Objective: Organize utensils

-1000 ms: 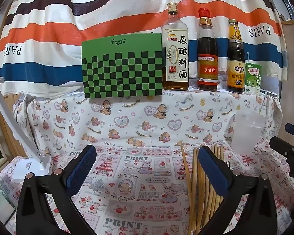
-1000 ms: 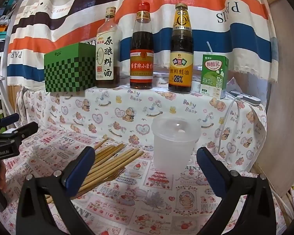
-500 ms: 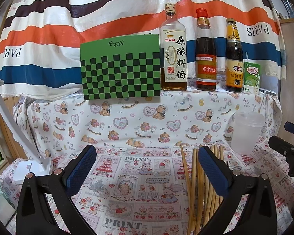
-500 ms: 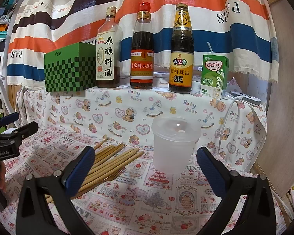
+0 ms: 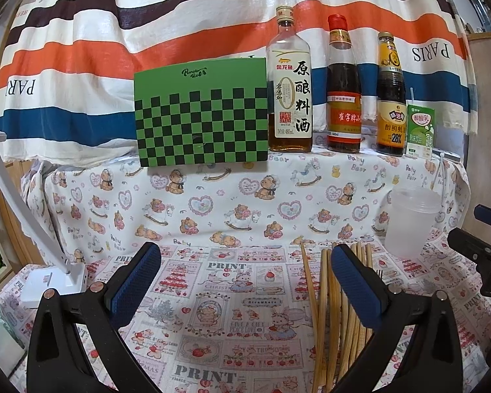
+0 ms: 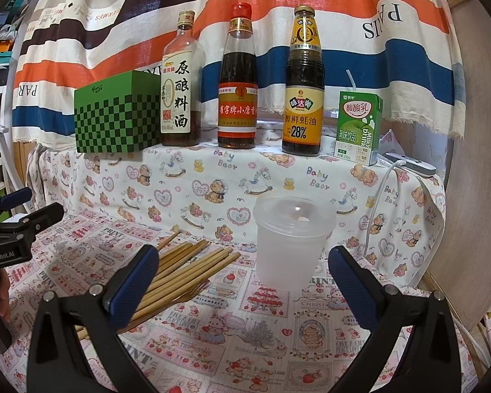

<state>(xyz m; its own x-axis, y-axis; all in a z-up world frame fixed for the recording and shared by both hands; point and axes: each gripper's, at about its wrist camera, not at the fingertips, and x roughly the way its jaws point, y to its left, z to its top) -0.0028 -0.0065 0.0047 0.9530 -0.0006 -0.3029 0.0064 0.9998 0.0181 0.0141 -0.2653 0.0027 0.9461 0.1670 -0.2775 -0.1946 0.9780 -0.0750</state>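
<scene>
Several wooden chopsticks (image 5: 324, 308) lie in a bundle on the printed tablecloth; in the right wrist view the chopsticks (image 6: 186, 268) lie left of a translucent plastic cup (image 6: 293, 242) that stands upright. A small wooden fork (image 6: 193, 291) lies among them. The cup (image 5: 409, 222) stands at the right in the left wrist view. My left gripper (image 5: 245, 281) is open and empty, its right finger over the chopsticks. My right gripper (image 6: 242, 281) is open and empty, just in front of the cup.
On a raised shelf at the back stand a green checkered box (image 5: 201, 114), three sauce bottles (image 5: 289, 85) and a milk drink carton (image 6: 360, 127). A white lamp base (image 5: 54, 281) sits at the left. A white cable (image 6: 376, 203) hangs at the right.
The left wrist view has shifted slightly; the shelf objects sit a little lower and to the left. Both grippers stay open and nothing on the table moved.
</scene>
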